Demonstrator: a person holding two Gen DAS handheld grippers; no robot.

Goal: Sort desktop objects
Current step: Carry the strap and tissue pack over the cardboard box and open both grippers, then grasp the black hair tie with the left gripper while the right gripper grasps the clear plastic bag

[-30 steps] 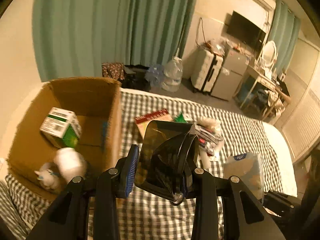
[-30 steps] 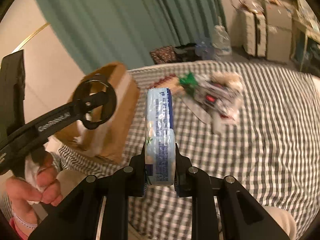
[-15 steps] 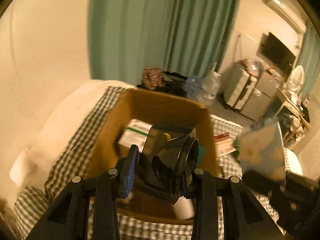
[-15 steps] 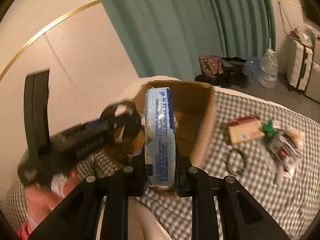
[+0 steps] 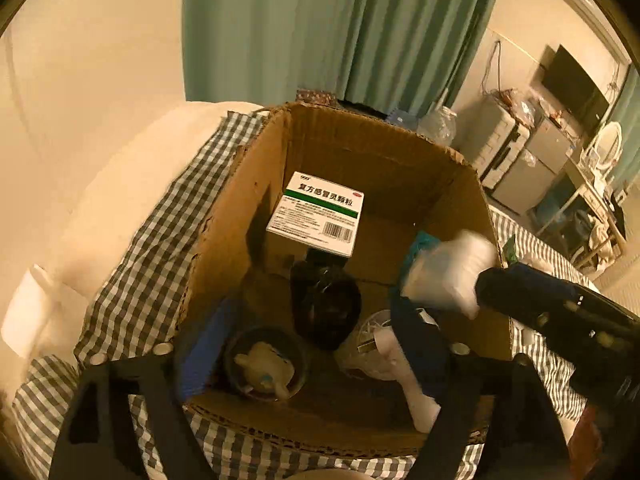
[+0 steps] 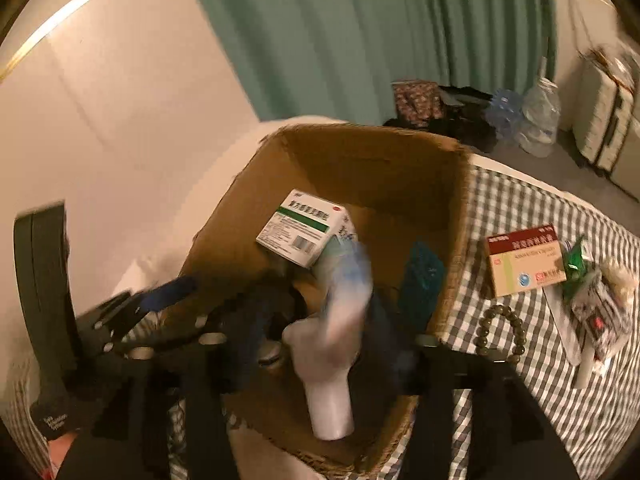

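Note:
Both grippers hang over an open cardboard box [image 5: 224, 216] on the checked cloth. My left gripper [image 5: 308, 344] has its jaws opening wide. The black glossy object [image 5: 324, 304] lies loose below them on the box floor, touching neither pad. My right gripper [image 6: 320, 332] is opening too. The blurred blue-and-white tissue pack [image 6: 344, 292] sits between its jaws, free of the pads. In the left wrist view that pack [image 5: 448, 276] hangs over the box's right side. A white-and-green medicine box [image 5: 316, 214] lies inside the box.
Also in the box are a white bottle [image 6: 328, 392], a small white figure [image 5: 264, 364] and a teal item [image 6: 422, 280]. On the cloth to the right lie a red-and-white medicine box [image 6: 524, 260], a bead bracelet [image 6: 502, 334] and a pile of packets [image 6: 596, 304].
Both grippers moved left from over the cloth to above the box. The left jaws let go of the black object and the right jaws let go of the tissue pack.

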